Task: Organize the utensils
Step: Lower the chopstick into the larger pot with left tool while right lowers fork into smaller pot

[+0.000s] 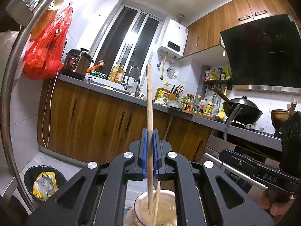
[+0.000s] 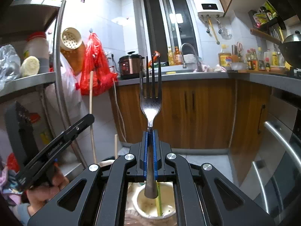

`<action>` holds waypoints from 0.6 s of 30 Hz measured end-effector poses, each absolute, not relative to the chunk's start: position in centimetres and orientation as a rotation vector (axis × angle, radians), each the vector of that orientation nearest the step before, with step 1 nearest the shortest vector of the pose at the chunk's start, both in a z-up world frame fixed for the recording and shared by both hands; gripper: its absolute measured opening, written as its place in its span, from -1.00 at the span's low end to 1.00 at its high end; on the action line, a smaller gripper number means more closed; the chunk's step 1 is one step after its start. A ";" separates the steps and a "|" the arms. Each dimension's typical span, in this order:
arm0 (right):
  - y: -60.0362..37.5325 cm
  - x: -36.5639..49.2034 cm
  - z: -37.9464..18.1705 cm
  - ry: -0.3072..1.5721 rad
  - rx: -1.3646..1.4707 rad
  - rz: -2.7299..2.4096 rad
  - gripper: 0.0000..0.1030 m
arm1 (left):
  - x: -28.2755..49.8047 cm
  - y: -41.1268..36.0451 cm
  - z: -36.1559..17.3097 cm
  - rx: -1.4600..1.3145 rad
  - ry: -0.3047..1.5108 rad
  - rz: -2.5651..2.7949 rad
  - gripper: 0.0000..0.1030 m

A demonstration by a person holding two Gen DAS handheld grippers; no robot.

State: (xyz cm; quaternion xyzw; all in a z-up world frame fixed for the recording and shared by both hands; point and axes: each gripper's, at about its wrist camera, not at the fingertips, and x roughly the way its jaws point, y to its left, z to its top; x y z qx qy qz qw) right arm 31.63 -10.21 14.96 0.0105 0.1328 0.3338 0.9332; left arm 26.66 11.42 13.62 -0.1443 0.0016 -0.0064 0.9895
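Both hand-held grippers clamped: left [image 1: 150,137] on smooth wooden chopstick [image 1: 149,98], right [image 2: 150,139] on tarnished steel fork [image 2: 151,101].

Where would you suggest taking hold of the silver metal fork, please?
Grip the silver metal fork on its narrow neck and upper handle, coming square onto the handle's two edges. It stands upright, tines up, and the right tongs already clamp there, keeping the broad head free.
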 end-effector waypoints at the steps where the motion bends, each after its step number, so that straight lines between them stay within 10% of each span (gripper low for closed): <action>1: -10.1 31.8 14.8 0.271 0.019 0.678 -0.88 | 26.9 11.2 13.4 -0.282 0.008 -0.017 -0.89; 18: -10.0 33.1 11.7 0.343 0.010 0.670 -0.88 | 28.3 10.2 11.2 -0.273 0.067 -0.064 -0.89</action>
